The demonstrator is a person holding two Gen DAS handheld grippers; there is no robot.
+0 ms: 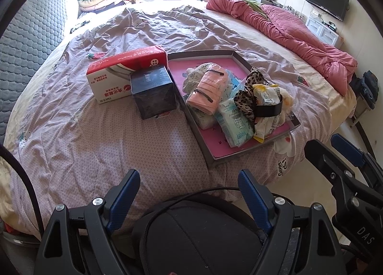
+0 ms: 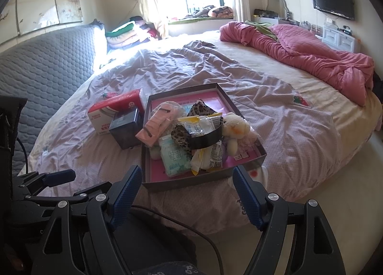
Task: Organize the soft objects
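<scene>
Both claws are held wide apart with nothing gripped: left gripper (image 1: 189, 179) and right gripper (image 2: 185, 174), short of the bed's near edge. Soft objects are piled in a shallow tray (image 2: 262, 153) on the bedspread (image 1: 143, 145): pink roll (image 1: 207, 89), leopard fabric (image 1: 249, 98), plush toy (image 2: 235, 129), tissue pack (image 1: 235, 122). Red box (image 1: 124, 69) and dark box (image 1: 153, 93) are left of the tray.

Two boxes (image 1: 126, 76) (image 1: 153, 94), one tray (image 1: 239, 153)

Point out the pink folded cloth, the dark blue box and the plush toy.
pink folded cloth (image 1: 207, 90), left wrist view, middle of its top face
dark blue box (image 1: 154, 94), left wrist view, front face
plush toy (image 2: 235, 129), right wrist view, its head
</scene>
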